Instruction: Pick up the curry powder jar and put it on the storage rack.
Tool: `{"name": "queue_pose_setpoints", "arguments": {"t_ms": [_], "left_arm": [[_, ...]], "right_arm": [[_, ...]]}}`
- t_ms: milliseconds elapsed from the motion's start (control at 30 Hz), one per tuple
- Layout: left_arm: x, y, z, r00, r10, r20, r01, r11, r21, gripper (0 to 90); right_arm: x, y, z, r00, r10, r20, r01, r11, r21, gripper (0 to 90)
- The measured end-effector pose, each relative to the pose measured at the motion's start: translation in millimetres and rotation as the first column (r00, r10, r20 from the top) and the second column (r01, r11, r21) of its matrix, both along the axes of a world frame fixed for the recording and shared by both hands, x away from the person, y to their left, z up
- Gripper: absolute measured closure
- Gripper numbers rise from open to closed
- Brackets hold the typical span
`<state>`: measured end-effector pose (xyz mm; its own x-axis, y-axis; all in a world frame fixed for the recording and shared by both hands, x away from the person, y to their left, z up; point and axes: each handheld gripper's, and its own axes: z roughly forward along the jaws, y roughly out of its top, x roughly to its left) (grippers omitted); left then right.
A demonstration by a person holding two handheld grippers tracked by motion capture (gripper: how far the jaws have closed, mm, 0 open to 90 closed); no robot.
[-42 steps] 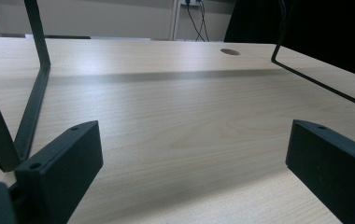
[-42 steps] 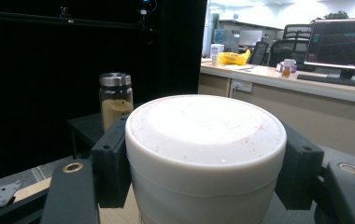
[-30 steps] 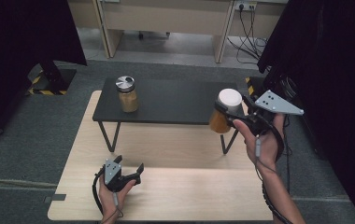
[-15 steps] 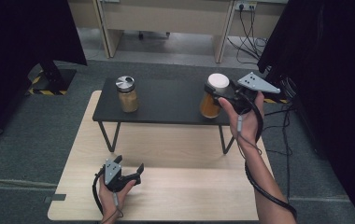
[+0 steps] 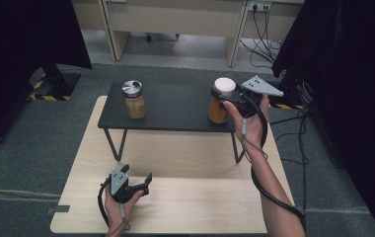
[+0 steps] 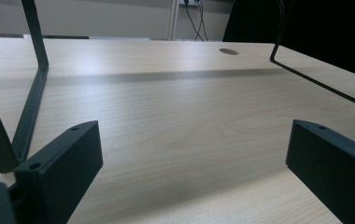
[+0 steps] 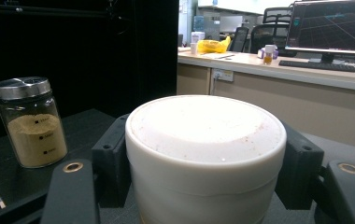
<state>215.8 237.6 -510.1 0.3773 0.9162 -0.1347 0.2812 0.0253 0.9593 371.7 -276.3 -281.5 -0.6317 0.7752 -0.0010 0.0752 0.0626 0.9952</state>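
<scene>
The right gripper (image 5: 226, 101) clamps the white-lidded jar (image 5: 220, 104) just under its lid, a rigid, probably smooth-sided jar best held there, while the left gripper (image 5: 135, 181) rests wide open.

In the right gripper view, the white-lidded jar (image 7: 206, 154) between the jaws is cut off by the bottom edge, so its contents and base stay unseen. The printed marks on the steel-lidded jar (image 7: 31, 122), left of the jaws, are too small to read. In the left gripper view both jaws run off the bottom edge.
</scene>
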Motion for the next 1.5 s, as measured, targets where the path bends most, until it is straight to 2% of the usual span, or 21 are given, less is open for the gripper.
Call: {"name": "queue_pose_setpoints", "arguments": {"t_ms": [400,667,1500], "left_arm": [[0.0,-0.1,0.0,1.0,0.002,-0.001,-0.002,1.0,0.0,2.9],[-0.3,-0.1,-0.2,1.0,0.002,0.001,-0.002,1.0,-0.001,2.9],[-0.5,-0.5,-0.2,1.0,0.004,0.002,-0.004,1.0,0.001,2.9]], "right_arm": [[-0.6,-0.3,-11.3,0.9996,-0.005,0.028,0.004,1.0,0.029,34.1],[-0.7,0.7,-4.1,0.9999,-0.007,0.008,0.007,1.0,0.008,34.1],[-0.1,0.4,-10.0,0.9997,-0.008,0.021,0.008,1.0,0.028,33.8]]}}
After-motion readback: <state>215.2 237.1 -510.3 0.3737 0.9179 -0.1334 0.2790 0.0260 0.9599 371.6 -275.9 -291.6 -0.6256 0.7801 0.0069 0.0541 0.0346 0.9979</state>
